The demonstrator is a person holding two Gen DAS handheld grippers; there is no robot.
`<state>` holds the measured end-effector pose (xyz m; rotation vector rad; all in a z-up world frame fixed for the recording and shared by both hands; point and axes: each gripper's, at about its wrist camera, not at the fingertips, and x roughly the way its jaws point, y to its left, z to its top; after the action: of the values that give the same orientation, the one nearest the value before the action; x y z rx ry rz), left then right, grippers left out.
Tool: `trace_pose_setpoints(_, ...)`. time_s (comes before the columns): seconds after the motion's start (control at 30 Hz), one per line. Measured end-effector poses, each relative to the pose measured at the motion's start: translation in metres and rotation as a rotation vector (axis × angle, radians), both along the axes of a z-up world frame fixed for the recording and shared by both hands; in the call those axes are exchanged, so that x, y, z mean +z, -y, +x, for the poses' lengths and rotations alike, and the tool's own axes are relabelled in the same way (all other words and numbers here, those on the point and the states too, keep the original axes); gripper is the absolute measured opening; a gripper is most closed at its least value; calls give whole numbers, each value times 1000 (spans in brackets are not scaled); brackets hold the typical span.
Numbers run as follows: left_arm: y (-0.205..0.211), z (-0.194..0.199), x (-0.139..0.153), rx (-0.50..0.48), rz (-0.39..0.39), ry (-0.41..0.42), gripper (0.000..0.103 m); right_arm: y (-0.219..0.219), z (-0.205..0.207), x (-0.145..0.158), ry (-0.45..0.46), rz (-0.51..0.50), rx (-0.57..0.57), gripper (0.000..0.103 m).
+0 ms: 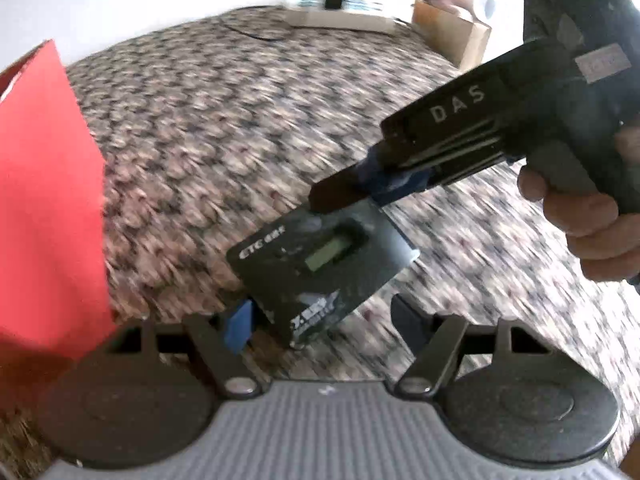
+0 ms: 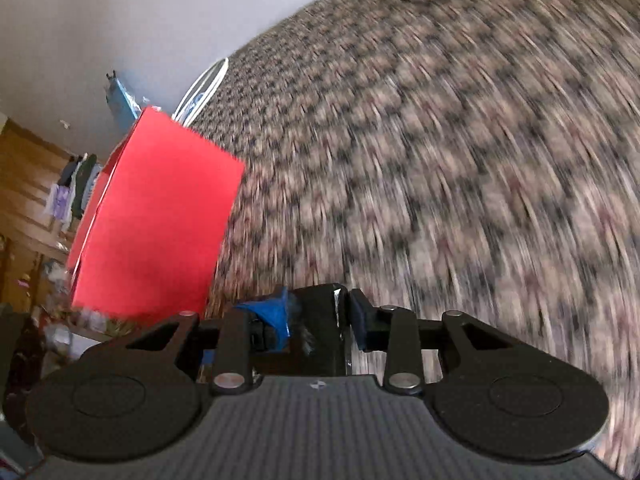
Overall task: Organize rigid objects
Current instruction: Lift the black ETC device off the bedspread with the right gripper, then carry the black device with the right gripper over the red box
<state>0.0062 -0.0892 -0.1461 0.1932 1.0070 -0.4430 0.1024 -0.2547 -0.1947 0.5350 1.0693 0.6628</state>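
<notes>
The right claw (image 1: 340, 196) was clenched on the upper end of a flat black device (image 1: 320, 264) with a small greenish screen, its dark fingers (image 1: 336, 190) pinching that end from both faces. In the right wrist view the same device (image 2: 320, 328) sat edge-on between the two fingers of the claw (image 2: 316, 320), close against the camera, with a scrap of blue beside it. A bare hand (image 1: 588, 224) gripped the handle of this tool at the right edge of the left wrist view.

The left claw (image 1: 320, 320) was released, its fingers spread wide to either side of the device's lower end. The blue pad (image 1: 239, 330) of the left-hand finger lay just beside the device's lower corner; whether it touched is hard to say through the blur.

The device was held in the air above a bed covered with a brown-and-black patterned spread (image 1: 240, 120). A red paper bag (image 1: 48, 200) stood upright at the left, near the edge of the bed (image 2: 160, 216). Far off, near the top edge, lay a white slab (image 1: 340, 20) and a tan cardboard box (image 1: 452, 36).
</notes>
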Motion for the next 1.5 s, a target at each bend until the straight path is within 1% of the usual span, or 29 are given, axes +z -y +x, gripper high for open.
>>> trace_pose_setpoints(0.2, 10, -52, 1, -113, -21, -41, 73, 21, -67, -7, -43, 24, -92, 17)
trace_pose_setpoints(0.27, 8, -58, 3, -131, -47, -61, 73, 24, -85, -9, -57, 34, -129, 17)
trace_pose_setpoints(0.37, 4, -60, 6, -113, -80, -81, 73, 24, -102, -9, -66, 33, -157, 17)
trace_pose_setpoints(0.43, -1, -54, 5, -95, -123, -101, 73, 24, -109, -10, -62, 30, -178, 16)
trace_pose_setpoints(0.63, -7, -40, 9, -42, -178, -135, 73, 28, -115, -16, -70, 63, -205, 16)
trace_pose_setpoints(0.67, -9, -37, 10, -31, -193, -147, 68, 30, -115, -17, -75, 74, -209, 15)
trace_pose_setpoints(0.7, -11, -35, 10, -21, -206, -161, 65, 37, -119, -19, -81, 84, -214, 14)
trace_pose_setpoints(0.73, -13, -34, 11, -10, -220, -171, 64, 39, -118, -21, -91, 95, -220, 11)
trace_pose_setpoints(0.8, -19, -31, 11, 20, -250, -193, 58, 54, -123, -25, -108, 118, -230, 10)
trace_pose_setpoints(0.83, -21, -29, 11, 35, -258, -199, 52, 56, -123, -27, -117, 130, -236, 10)
trace_pose_setpoints(0.87, -24, -27, 11, 46, -269, -208, 50, 58, -123, -28, -124, 140, -242, 10)
trace_pose_setpoints(0.97, -29, -21, 10, 72, -303, -232, 47, 64, -128, -28, -120, 145, -247, 10)
trace_pose_setpoints(1.13, -19, -18, 13, 76, -246, -210, 49, 57, -136, -24, -86, 114, -245, 11)
trace_pose_setpoints(1.3, -3, -12, 18, 94, -165, -187, 50, 42, -138, -15, -62, 72, -230, 11)
trace_pose_setpoints(1.5, 9, -12, 22, 89, -96, -151, 49, 45, -137, -20, -104, 121, -280, 10)
